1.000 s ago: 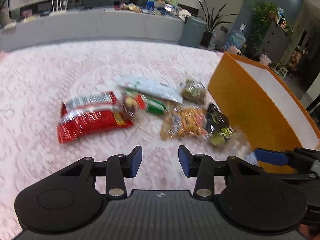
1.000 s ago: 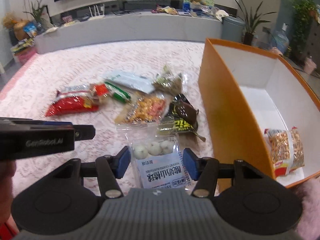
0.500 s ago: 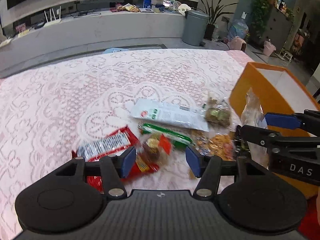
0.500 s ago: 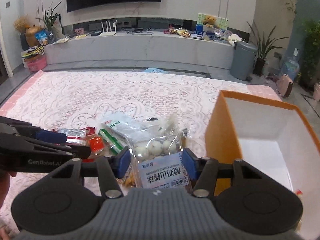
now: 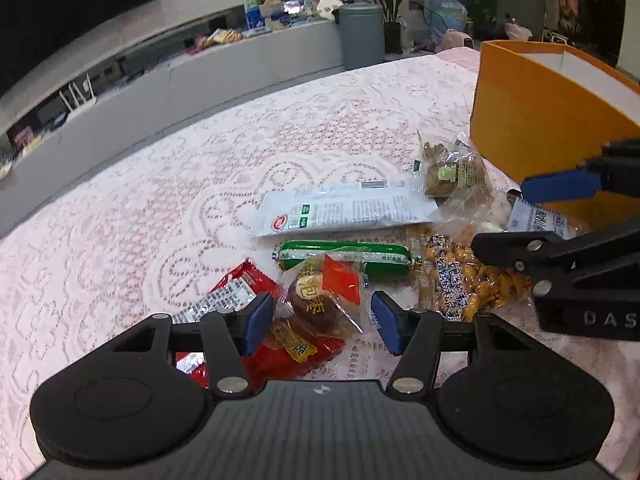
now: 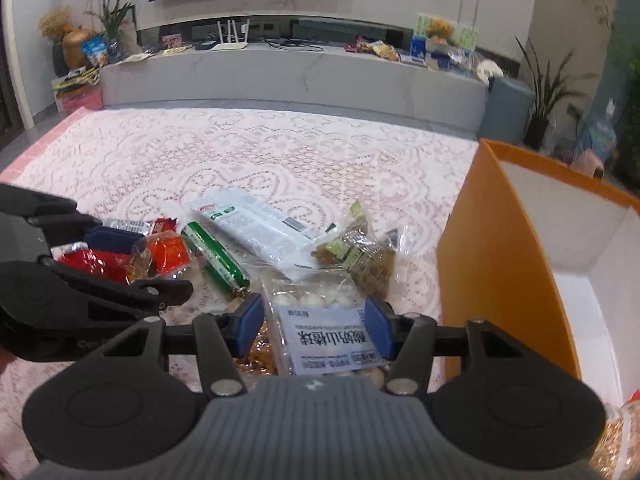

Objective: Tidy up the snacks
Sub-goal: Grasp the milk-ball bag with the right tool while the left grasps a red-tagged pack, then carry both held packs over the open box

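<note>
Snacks lie in a heap on the pink lace cloth. My left gripper (image 5: 322, 328) is open, its pads on either side of a clear pack with a brown cake (image 5: 320, 304) that lies on a red bag (image 5: 256, 336). My right gripper (image 6: 314, 326) is shut on a clear bag of white balls with a blue label (image 6: 320, 328), held above the heap beside the orange box (image 6: 496, 272). A green sausage (image 5: 348, 258), a white pouch (image 5: 340, 210), a yellow nut bag (image 5: 472, 280) and a brown snack bag (image 5: 452, 172) lie around.
The orange box (image 5: 532, 120) stands at the right, open on top, white inside, with a snack bag (image 6: 624, 436) in its near corner. A grey bench (image 6: 280, 76) and a bin (image 5: 360, 36) stand beyond the cloth's far edge.
My left gripper has come down and forward over the brown cake pack and opened wider. My right gripper has lifted the white-ball bag off the heap and holds it beside the box.
</note>
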A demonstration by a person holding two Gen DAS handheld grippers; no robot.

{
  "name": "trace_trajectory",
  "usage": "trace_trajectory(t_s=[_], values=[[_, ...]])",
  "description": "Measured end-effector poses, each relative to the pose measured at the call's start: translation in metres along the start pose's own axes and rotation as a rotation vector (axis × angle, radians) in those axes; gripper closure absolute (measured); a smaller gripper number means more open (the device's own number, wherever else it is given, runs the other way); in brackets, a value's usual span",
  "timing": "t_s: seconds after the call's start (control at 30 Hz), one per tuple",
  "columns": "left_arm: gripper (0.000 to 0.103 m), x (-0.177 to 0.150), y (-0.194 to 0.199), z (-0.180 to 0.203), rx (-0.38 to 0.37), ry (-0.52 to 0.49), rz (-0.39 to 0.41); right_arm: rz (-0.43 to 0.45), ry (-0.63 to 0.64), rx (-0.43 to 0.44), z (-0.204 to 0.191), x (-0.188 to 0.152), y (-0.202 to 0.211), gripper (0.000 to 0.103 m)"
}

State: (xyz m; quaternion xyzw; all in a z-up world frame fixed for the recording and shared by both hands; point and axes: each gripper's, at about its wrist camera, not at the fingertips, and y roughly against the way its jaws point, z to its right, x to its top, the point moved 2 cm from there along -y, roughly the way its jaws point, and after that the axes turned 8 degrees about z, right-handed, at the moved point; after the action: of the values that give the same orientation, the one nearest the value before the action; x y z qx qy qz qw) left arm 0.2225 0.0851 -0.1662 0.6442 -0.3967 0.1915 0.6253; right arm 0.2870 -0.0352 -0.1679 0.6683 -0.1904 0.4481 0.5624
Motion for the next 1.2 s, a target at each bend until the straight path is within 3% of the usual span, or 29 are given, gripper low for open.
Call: trace_trajectory(t_s=[0.2, 0.33, 0.5, 0.77, 0.9, 1.0, 1.2], values=[[0.053, -0.003, -0.002, 0.007, 0.044, -0.068, 0.014, 0.020, 0.055, -0.024, -0.005, -0.004, -0.005, 0.033], [0.054, -0.004, -0.002, 0.008, 0.049, -0.078, 0.022, 0.001, 0.057, -0.020, -0.005, -0.005, -0.008, 0.040], [0.060, 0.002, 0.007, 0.002, 0.066, -0.030, 0.068, -0.004, 0.024, -0.013, -0.003, -0.005, -0.007, 0.044], [0.061, 0.015, 0.033, -0.007, 0.055, 0.113, 0.136, 0.037, -0.057, 0.019, 0.006, 0.000, 0.009, 0.045], [0.061, 0.020, 0.055, -0.002, 0.069, 0.154, 0.173, 0.077, -0.071, 0.029, 0.007, 0.003, 0.023, 0.045], [0.061, 0.026, 0.072, 0.003, 0.034, 0.211, 0.195, 0.119, -0.085, 0.048, 0.009, 0.007, 0.038, 0.045], [0.061, 0.042, 0.110, 0.024, 0.024, 0.244, 0.241, 0.222, -0.161, 0.036, 0.023, 0.024, 0.090, 0.045]])
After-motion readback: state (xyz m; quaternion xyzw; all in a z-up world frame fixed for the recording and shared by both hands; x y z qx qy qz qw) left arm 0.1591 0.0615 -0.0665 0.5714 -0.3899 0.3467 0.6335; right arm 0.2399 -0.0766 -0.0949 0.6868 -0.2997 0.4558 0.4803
